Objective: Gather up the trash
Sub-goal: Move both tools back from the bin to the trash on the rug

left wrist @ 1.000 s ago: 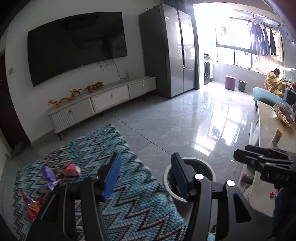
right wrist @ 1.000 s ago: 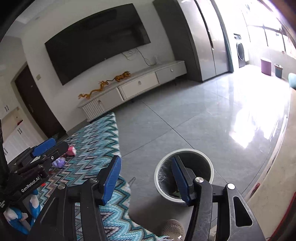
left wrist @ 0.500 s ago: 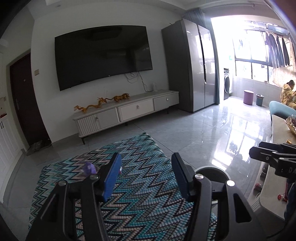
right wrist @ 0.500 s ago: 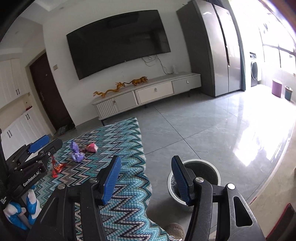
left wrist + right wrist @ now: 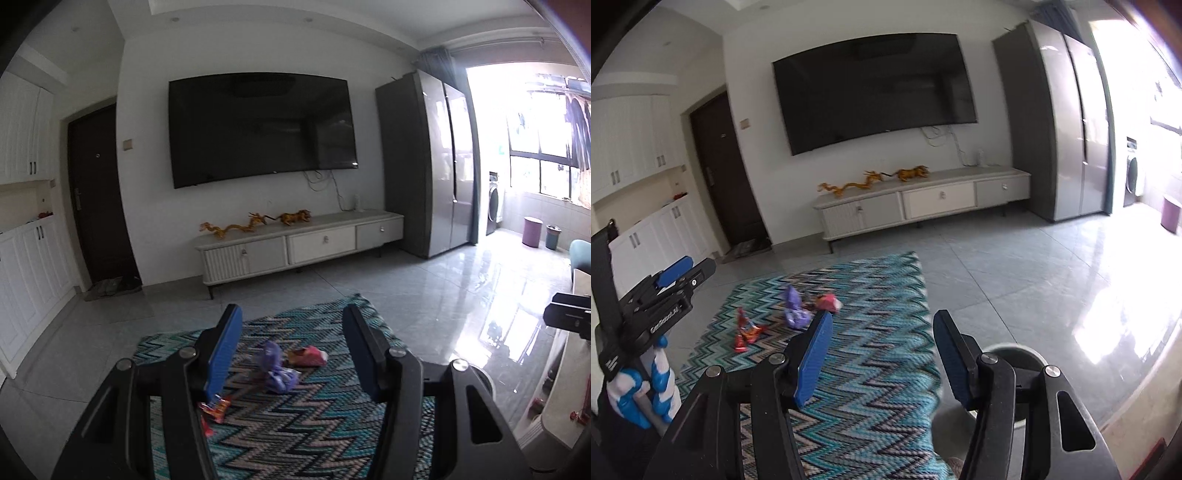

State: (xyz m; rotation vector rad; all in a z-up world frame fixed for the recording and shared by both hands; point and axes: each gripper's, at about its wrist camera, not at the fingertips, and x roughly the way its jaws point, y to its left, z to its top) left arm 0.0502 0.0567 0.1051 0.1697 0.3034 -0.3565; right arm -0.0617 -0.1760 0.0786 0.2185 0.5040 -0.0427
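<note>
Left wrist view: the left gripper hangs with jaws apart and empty over the rug. Just beyond lie a red wrapper, a purple wrapper and a pink one. The right gripper is likewise spread and empty, the bin just behind it. Judging by this, the reach for trash is in hand; next comes lowering onto one wrapper.

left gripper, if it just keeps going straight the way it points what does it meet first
Probably the purple wrapper on the zigzag rug; it lies between the open left gripper fingers' line. Depth is unclear.
</note>
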